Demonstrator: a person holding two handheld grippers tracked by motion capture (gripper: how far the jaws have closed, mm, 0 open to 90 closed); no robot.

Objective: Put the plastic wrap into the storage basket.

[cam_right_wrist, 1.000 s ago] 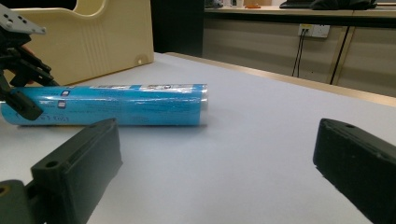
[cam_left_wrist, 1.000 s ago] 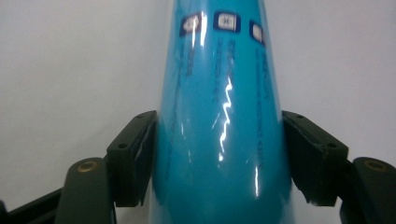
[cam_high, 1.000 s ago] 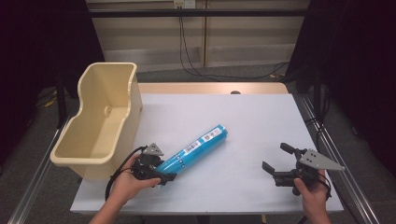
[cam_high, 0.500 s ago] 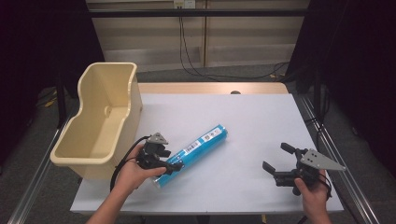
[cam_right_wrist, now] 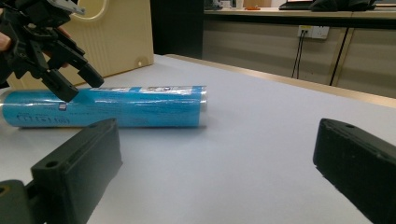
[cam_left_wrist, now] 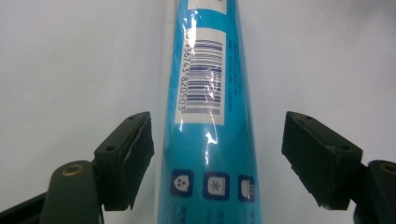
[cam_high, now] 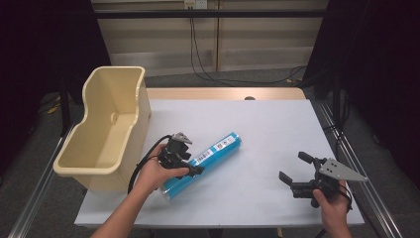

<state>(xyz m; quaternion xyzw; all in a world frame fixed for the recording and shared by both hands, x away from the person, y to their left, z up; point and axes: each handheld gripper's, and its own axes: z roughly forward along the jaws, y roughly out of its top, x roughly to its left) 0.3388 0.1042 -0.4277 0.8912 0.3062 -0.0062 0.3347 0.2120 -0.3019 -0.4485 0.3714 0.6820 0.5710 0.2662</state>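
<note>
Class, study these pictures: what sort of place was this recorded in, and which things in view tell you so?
Probably a lab or test room set up for recording handling work: a white table ringed by dark curtains, cables hanging from a wall socket, and a hand-held left gripper over a blue roll.

- A lab or test room set up for recording, not a home.
- The worktop [cam_high: 277, 129] is a plain white sheet on a wooden top, ringed by metal frame rails [cam_high: 346, 144].
- Dark curtains [cam_high: 381, 74] hang at both sides.
- Black cables [cam_high: 203, 54] run down the bare panelled wall [cam_high: 257, 44] from a socket [cam_high: 195, 4].
- Another socket [cam_right_wrist: 314, 31] sits on the wall beyond the worktop.
</note>
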